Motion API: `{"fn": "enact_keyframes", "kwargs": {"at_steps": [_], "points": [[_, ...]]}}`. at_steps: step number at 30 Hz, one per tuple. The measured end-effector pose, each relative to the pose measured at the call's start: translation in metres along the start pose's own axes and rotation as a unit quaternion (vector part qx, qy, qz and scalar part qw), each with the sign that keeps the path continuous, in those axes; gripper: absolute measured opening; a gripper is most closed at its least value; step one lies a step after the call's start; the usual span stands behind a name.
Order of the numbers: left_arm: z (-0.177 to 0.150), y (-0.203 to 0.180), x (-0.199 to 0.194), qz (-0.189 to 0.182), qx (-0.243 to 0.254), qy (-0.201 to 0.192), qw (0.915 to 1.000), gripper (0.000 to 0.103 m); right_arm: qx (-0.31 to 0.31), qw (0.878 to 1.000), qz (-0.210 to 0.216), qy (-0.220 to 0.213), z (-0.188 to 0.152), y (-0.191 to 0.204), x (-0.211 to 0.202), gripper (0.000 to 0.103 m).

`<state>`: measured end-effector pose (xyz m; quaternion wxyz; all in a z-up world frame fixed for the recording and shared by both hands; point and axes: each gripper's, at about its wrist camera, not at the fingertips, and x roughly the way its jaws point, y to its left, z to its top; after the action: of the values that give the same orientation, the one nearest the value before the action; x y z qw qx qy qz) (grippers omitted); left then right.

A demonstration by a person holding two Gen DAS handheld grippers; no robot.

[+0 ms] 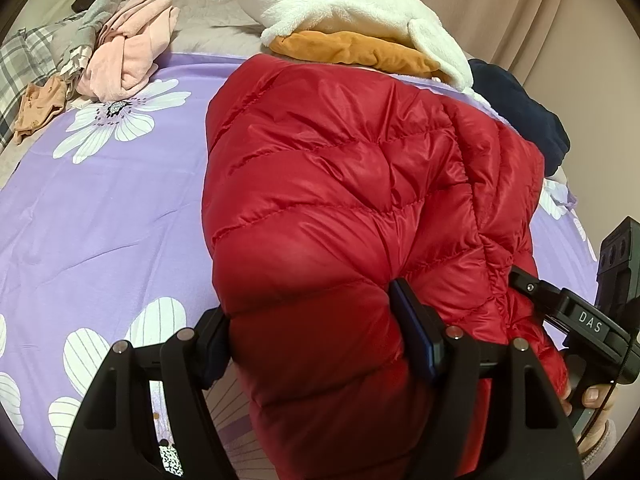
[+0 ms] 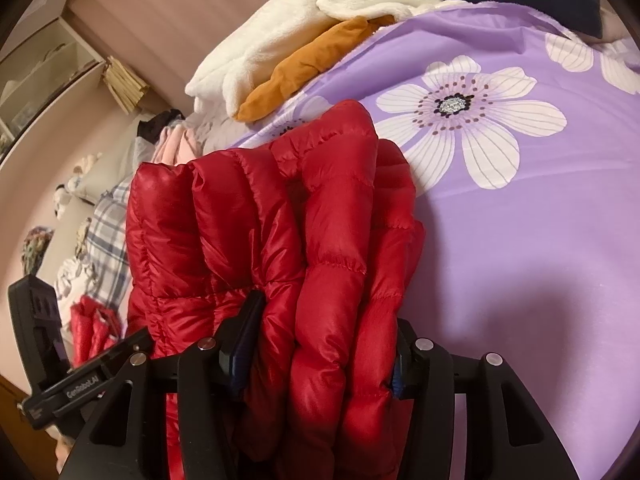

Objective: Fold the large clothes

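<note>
On purple bedspread (image 1: pixel 100 208), red puffer jacket (image 1: pixel 340 184) (bunched), both hand-held grippers clamping it

The right gripper (image 1: pixel 520 280) is showing the letters "DAS". The left gripper (image 2: pixel 120 344) is showing "GenRobot.AI" in white.

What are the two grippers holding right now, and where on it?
Both hold the red puffer jacket: the left gripper and right gripper each clamp a bunched, folded edge nearest the person.

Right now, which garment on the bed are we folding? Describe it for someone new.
On the purple floral bedspread, below the white fleece stacked on an orange garment, lies the red puffer jacket. It alone is shiny, quilted and red.
</note>
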<state>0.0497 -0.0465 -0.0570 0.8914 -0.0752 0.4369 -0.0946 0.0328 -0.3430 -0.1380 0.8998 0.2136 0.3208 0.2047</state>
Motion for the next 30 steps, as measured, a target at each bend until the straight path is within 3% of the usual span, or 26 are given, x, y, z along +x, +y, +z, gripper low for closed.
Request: {"fn": "enact_keyframes", "kwargs": {"at_steps": [30], "points": [[0.0002, -0.0044, -0.0038, 0.02, 0.007, 0.006, 0.9997, 0.073, -0.006, 1.0, -0.022, 0.005, 0.0009, 0.0038, 0.0002, 0.053]]}}
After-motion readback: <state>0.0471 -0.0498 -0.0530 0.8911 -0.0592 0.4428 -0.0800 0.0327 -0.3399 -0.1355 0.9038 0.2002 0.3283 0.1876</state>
